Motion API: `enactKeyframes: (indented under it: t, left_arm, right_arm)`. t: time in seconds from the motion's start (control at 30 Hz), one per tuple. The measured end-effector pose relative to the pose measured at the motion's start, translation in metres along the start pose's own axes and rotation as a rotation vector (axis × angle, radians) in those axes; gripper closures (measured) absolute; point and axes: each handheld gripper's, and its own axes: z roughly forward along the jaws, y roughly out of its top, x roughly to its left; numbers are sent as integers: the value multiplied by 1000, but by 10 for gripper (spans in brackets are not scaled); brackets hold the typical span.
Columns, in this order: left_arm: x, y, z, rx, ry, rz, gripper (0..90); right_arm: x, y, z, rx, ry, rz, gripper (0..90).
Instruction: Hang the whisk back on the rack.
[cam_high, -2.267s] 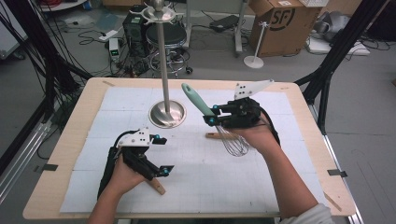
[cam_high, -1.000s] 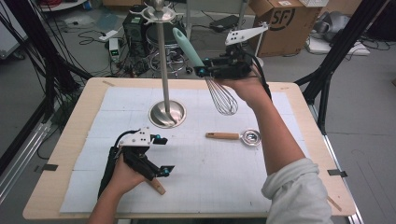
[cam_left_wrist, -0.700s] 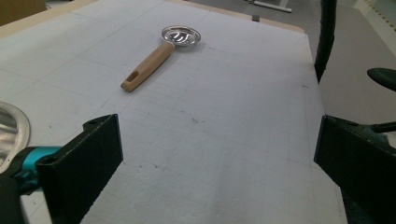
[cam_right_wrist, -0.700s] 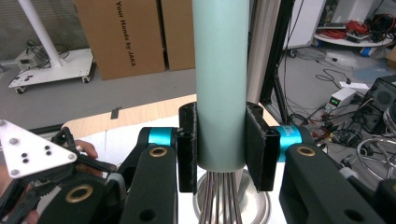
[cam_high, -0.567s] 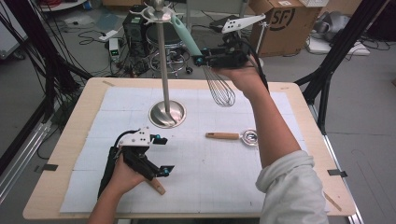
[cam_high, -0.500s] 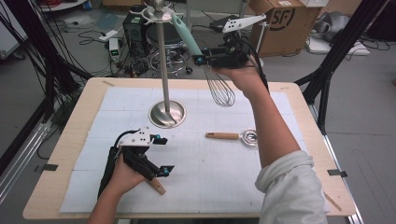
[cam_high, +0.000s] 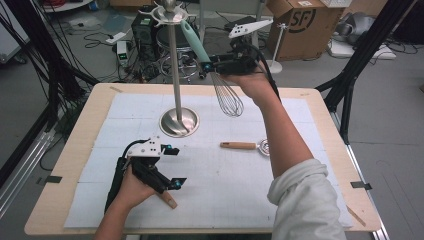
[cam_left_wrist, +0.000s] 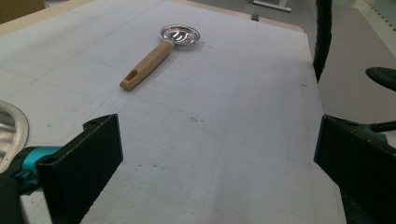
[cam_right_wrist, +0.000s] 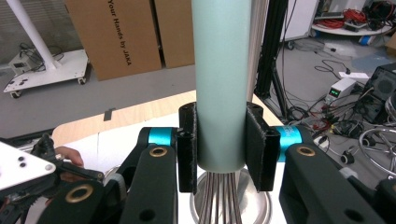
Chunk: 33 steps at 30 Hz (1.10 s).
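The right gripper's (cam_right_wrist: 220, 151) fingers (cam_right_wrist: 187, 147) are clamped on the pale green handle of the whisk (cam_right_wrist: 220, 84), one pad pressed flat on each side of it just above where the wires leave the handle. In the high view that gripper (cam_high: 212, 64) holds the whisk (cam_high: 226, 95) up in the air above the far part of the table (cam_high: 75, 150), handle slanting up toward the top of the metal stand (cam_high: 176, 75) and wire head hanging down just beside the pole. The right gripper view adds the stand's round base under the wires. The left gripper (cam_high: 172, 167) rests low on the white mat (cam_high: 230, 180), its fingers (cam_left_wrist: 93, 154) spread wide with nothing between them. Its own view looks across the mat to a wooden-handled strainer (cam_left_wrist: 156, 56) lying flat, well apart from the fingers.
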Motion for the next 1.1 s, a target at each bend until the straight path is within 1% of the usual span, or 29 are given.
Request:
enactKeyframes:
  t: [0.2,0.3,0.37,0.4,0.5,0.63,0.67,0.7,0.77,0.8,0.87,0.93,0.97,1.1]
  left_arm:
    - [-1,0,0,-3,-1,-2,17]
    - [-1,0,0,-6,-1,-5,17]
    - [-1,0,0,-4,-2,-3,17]
    - [-2,0,0,-8,-2,-5,17]
    - [-2,0,0,-7,-2,-4,17]
    - [-3,0,1,-5,-3,1,17]
    - [-3,0,1,-5,-4,1,17]
    - [-3,0,1,-5,-3,0,17]
    - [-3,0,1,-2,-4,-1,17]
    - [-3,0,1,-1,-3,0,17]
    - [-3,-1,1,-2,-3,-1,17]
    - [-3,-1,1,-1,-7,-4,17]
    - [-3,-1,1,-1,-8,-4,17]
    - [-3,-1,1,0,-7,-2,17]
  right_arm:
    - [3,3,15,31,-22,9,689]
    - [4,4,23,46,-23,23,689]
    - [5,4,29,59,-29,14,687]
    - [7,4,32,70,-31,17,687]
    - [10,7,39,77,-29,12,684]
    - [11,10,45,83,-35,7,684]
    - [11,10,46,90,-34,18,684]
    - [11,11,47,86,-36,10,682]
    - [11,11,47,87,-42,13,676]
    - [12,11,47,90,-44,14,663]
    - [13,10,48,96,-47,16,590]
    - [14,10,48,99,-54,14,544]
    - [13,10,47,95,-58,1,521]
    - [16,8,40,76,-58,-1,479]
